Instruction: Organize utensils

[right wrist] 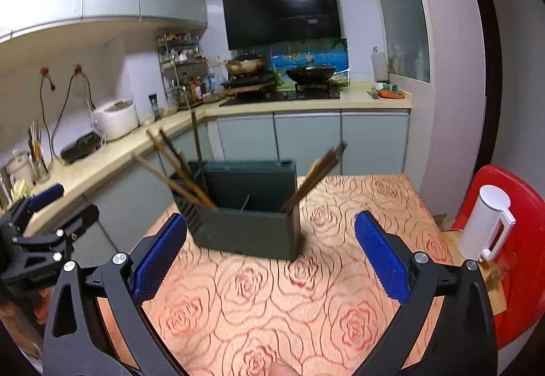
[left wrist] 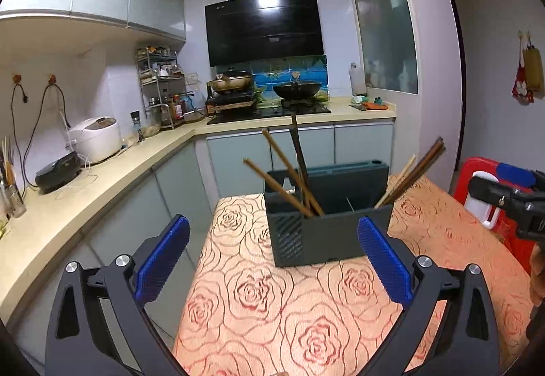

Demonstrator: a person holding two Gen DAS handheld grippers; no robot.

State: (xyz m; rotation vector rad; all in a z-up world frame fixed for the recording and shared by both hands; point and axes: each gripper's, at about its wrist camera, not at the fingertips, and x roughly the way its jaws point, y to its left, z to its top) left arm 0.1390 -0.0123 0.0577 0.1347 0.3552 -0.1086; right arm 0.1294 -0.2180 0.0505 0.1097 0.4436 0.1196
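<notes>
Both tongs, the left tongs [left wrist: 272,260] and right tongs [right wrist: 270,256], are hanging wide apart near the box [left wrist: 327,222], whose chopsticks [left wrist: 289,171] are looking light, stiff and thin, best pinched by their top ends.

L gripper [left wrist: 272,253] open before utensil holder [left wrist: 328,233] w/ chopsticks [left wrist: 289,185].

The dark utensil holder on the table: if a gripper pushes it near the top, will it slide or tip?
The utensil holder looks plastic and mostly hollow, so probably light. It likely slides on the cloth-covered table. Long chopsticks lean outward, so a high push might tip it.
</notes>
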